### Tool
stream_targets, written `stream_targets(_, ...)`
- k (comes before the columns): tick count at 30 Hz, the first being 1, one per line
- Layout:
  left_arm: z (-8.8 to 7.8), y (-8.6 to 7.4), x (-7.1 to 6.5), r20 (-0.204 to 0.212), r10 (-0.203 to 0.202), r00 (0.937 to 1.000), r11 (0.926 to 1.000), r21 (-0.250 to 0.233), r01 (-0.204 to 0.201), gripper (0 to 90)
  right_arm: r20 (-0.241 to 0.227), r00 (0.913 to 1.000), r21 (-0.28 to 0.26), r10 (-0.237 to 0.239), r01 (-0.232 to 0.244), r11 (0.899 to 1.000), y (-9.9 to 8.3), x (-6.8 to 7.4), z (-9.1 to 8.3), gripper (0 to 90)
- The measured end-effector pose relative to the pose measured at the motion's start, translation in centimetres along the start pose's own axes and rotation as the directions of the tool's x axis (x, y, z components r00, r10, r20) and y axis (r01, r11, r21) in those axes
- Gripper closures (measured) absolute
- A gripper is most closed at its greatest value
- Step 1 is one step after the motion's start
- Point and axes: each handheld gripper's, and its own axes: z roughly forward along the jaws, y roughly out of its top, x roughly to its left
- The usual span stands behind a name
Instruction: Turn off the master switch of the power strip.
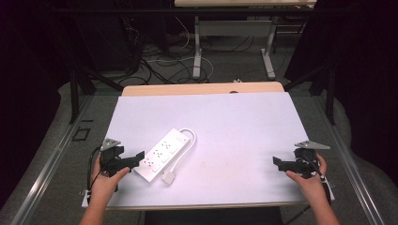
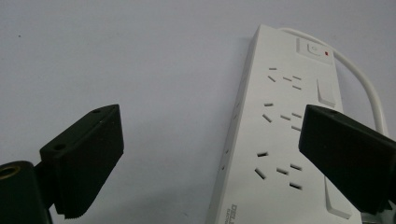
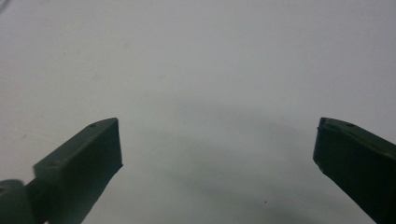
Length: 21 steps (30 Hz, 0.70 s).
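- High view: a white power strip (image 1: pixel 162 154) lies on the white table (image 1: pixel 244 122), with its cord (image 1: pixel 185 145) looping round to a white plug (image 1: pixel 168 177) just beside its near end
- The left gripper (image 1: pixel 139 156) sits right by the near end of the power strip, with its jaws spread apart and nothing held
- The right gripper (image 1: pixel 277 162) rests well apart from the power strip, over bare table, and its jaws are spread apart too
- Left gripper view: the power strip (image 2: pixel 280 135) shows between the wide jaws and nearer to one of them, and they do not press on it
- Right gripper view: the two black jaws stand wide over the plain table (image 3: pixel 201 70), far from the power strip
- I think the step now is reaching for the power strip, so no grab has been made yet
- Next, the left gripper likely needs to slide so the strip's end sits in the middle of its jaws, then squeeze gently
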Motion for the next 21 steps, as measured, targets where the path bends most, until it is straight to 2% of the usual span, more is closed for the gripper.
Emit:
stream_targets(1, -0.1, 0.0, 0.0, 0.0, -0.003, 1.0, 1.0, 0.0, 0.003, 6.7, 0.016, 0.9999, -0.021, -0.002, 0.003, 1.0, 0.3, 0.3, -0.6, 0.0)
stream_targets(3, -0.2, 0.0, -0.1, -0.005, 0.007, 1.0, 1.0, -0.004, -0.008, 6.7, 0.019, 0.9998, -0.028, -0.011, 0.011, 1.0, 0.3, 0.5, -0.9, 0.0)
stream_targets(5, -0.4, 0.1, 0.0, 0.004, 0.015, 0.9999, 0.9997, 0.017, -0.015, 6.8, 0.029, 0.9993, -0.038, -0.024, 0.025, 0.999, 0.3, 0.8, -1.2, 0.0)
stream_targets(7, -0.3, 0.0, 0.0, -0.01, 0.018, 0.9998, 0.9998, -0.001, -0.018, 7.2, 0.03, 0.9993, -0.035, -0.023, 0.024, 0.999, 0.2, 0.9, -1.2, 0.0)
stream_targets(8, -0.4, 0.1, 0.1, -0.012, 0.018, 0.9998, 0.9997, 0.016, -0.018, 7.6, 0.024, 0.9995, -0.025, -0.019, 0.019, 0.999, 0.2, 0.8, -1.0, 0.0)
stream_targets(9, -0.4, 0.0, 0.2, -0.015, 0.012, 0.9998, 0.9999, 0.004, -0.012, 7.6, 0.024, 0.9995, -0.025, -0.019, 0.019, 0.999, 0.2, 0.8, -1.0, 0.0)
stream_targets(17, -0.7, -0.1, 0.6, -0.033, 0.008, 0.9994, 0.9999, 0.01, -0.008, 9.0, 0.019, 0.9993, -0.016, -0.031, 0.031, 0.999, 0.0, 1.2, -0.6, 0.0)
stream_targets(21, -1.0, 0.1, 0.4, -0.049, 0.038, 0.9981, 0.9992, 0.013, -0.037, 9.9, 0.018, 0.9988, -0.005, -0.047, 0.047, 0.999, -0.1, 1.6, -0.4, 0.0)
